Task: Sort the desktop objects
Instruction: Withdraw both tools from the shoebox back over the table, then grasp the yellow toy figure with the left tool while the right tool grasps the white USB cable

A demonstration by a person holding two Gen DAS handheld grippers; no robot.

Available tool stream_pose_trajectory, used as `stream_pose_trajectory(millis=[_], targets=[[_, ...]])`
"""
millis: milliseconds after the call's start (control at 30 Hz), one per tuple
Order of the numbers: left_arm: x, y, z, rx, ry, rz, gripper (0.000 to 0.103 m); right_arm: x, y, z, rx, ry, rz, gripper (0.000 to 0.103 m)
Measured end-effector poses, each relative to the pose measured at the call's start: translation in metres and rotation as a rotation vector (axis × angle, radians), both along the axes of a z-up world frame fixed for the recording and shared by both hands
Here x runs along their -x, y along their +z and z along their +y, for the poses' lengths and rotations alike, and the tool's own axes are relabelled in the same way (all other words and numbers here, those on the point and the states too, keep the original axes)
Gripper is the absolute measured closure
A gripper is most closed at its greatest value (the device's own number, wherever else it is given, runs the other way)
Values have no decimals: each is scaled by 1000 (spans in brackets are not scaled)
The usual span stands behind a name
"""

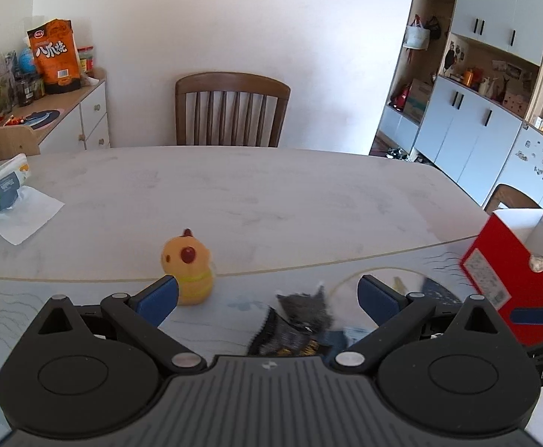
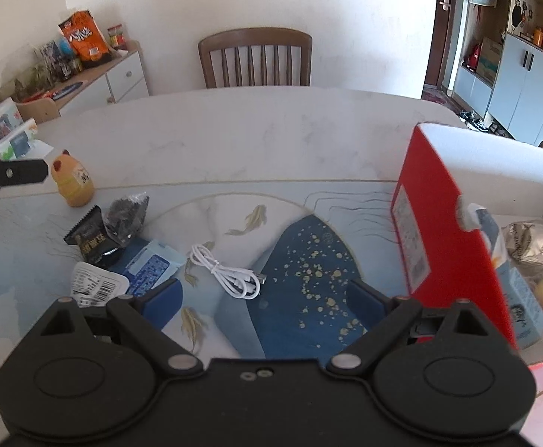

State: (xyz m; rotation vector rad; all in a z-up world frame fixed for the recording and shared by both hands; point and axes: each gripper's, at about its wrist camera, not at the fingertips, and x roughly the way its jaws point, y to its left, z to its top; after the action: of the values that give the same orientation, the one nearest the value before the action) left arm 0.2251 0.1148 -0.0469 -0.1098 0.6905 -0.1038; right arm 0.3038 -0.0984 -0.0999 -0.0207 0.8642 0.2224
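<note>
I have the left gripper (image 1: 267, 298) low over the mat (image 2: 308, 260), its jaws spread wide and holding nothing; the yellow toy (image 1: 189, 266) stands upright just past its left finger, at the mat's far edge, and a dark, blurred snack packet (image 1: 301, 320) lies between the fingers, low in the frame. My right gripper (image 2: 264, 298) is also wide open and empty, hovering over the blue part of the mat. In the right wrist view a coiled white cable (image 2: 230, 273) lies at centre, just ahead of the jaws. To its left sits a small heap: a black packet (image 2: 91, 236), a dark crinkled bag (image 2: 128, 216) touching it, a blue sachet (image 2: 152, 266) and a white barcode label (image 2: 96, 283). The red box (image 2: 446, 231) stands open at the right of the frame, with a milk carton (image 2: 521, 294) and a foil packet (image 2: 536, 242) inside it. Beyond the mat the pale desk (image 1: 271, 193) carries a tissue pack (image 1: 3, 186) at the left edge, and a wooden chair (image 1: 232, 108) stands behind it.
</note>
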Motion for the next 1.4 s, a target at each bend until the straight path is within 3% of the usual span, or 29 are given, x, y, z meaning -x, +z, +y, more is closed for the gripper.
stream_pose_trajectory(millis=[367, 667, 1200, 1400], targets=[[-28, -25, 25, 0, 26, 24, 0, -23, -33, 20, 45, 6, 41, 11], [-44, -42, 25, -49, 14, 21, 0, -41, -47, 28, 75, 19, 62, 19], [-66, -67, 31, -126, 51, 36, 0, -48, -52, 35, 70, 23, 67, 22], [-66, -70, 28, -146, 54, 35, 1, -48, -51, 37, 66, 32, 59, 29]])
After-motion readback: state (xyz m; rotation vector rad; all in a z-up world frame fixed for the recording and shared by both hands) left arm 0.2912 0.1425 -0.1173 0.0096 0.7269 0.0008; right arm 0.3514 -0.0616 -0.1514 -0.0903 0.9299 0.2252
